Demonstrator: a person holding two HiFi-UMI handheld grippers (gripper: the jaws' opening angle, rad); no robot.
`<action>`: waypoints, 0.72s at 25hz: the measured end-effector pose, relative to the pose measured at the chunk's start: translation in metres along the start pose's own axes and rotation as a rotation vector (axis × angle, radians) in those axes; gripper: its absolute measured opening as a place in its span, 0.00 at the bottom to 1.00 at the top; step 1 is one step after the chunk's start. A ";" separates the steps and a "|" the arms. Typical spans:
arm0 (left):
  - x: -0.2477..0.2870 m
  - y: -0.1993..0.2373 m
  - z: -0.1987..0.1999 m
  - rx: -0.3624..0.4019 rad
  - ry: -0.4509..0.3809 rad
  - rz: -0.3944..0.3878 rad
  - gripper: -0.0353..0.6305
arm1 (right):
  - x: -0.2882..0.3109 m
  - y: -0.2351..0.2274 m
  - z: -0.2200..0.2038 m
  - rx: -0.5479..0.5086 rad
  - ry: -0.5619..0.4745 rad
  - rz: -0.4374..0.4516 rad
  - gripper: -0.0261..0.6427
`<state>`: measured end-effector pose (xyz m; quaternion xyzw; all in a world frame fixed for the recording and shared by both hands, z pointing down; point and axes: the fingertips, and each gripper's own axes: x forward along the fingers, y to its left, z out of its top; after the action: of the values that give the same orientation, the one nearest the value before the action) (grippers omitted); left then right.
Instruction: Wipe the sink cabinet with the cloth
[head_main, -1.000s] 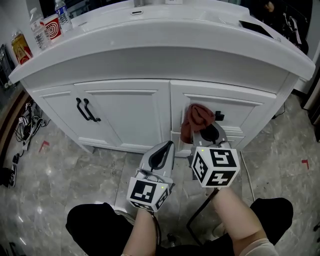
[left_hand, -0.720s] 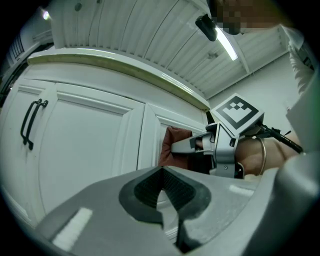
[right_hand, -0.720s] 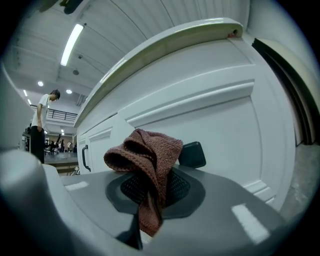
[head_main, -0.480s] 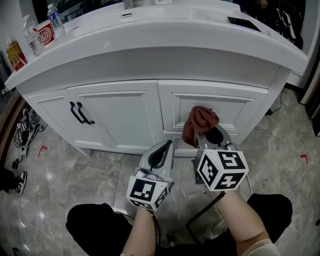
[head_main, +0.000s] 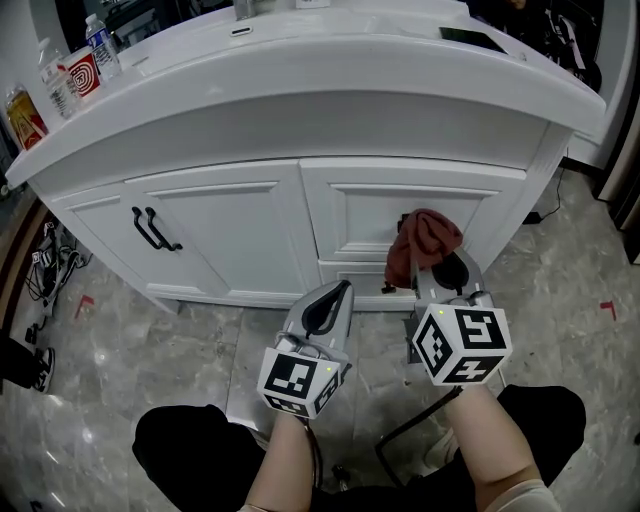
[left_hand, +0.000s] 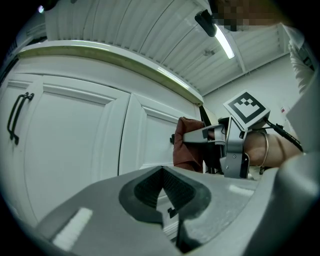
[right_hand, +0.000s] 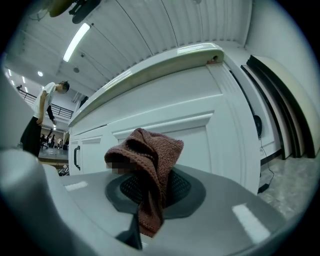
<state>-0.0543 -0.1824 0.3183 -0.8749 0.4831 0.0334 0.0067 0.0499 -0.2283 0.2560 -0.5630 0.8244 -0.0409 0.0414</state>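
The white sink cabinet (head_main: 250, 215) fills the upper half of your head view, its curved counter overhanging two panelled doors on the left and drawer fronts on the right. Grey marbled floor (head_main: 120, 370) takes up the lower half.

Your right gripper (head_main: 441, 262), right of centre, has its jaws clamped on the reddish-brown cloth (head_main: 425, 243). The cloth bunches above the tips and lies over the upper drawer front; you cannot tell whether it presses on the panel. Your left gripper (head_main: 337, 292), just left of it at lower centre, has its jaws together with nothing between them, pointing at the cabinet's foot.

A pair of black door handles (head_main: 150, 229) sits at left centre. At the upper left, on the counter's end, stand a clear bottle (head_main: 99, 44), a red-and-white patterned cup (head_main: 83, 72) and a yellow-and-red pack (head_main: 21, 112); no print on them is legible. A dark flat slab (head_main: 470, 38) lies at the upper right.

Tangled cables (head_main: 47, 262) lie at the left edge, and a small black knob (head_main: 386, 288) shows below the cloth.
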 end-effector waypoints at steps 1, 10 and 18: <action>0.000 0.000 0.000 0.000 0.000 0.001 0.05 | 0.000 -0.003 0.000 0.006 -0.001 -0.009 0.17; 0.004 0.000 -0.015 -0.006 0.036 -0.001 0.05 | 0.011 -0.032 -0.010 0.042 0.044 -0.069 0.16; 0.013 -0.012 -0.012 -0.007 0.030 -0.021 0.05 | -0.003 -0.066 -0.009 0.055 0.047 -0.128 0.17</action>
<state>-0.0362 -0.1877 0.3290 -0.8803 0.4738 0.0218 -0.0035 0.1110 -0.2492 0.2721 -0.6121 0.7860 -0.0794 0.0350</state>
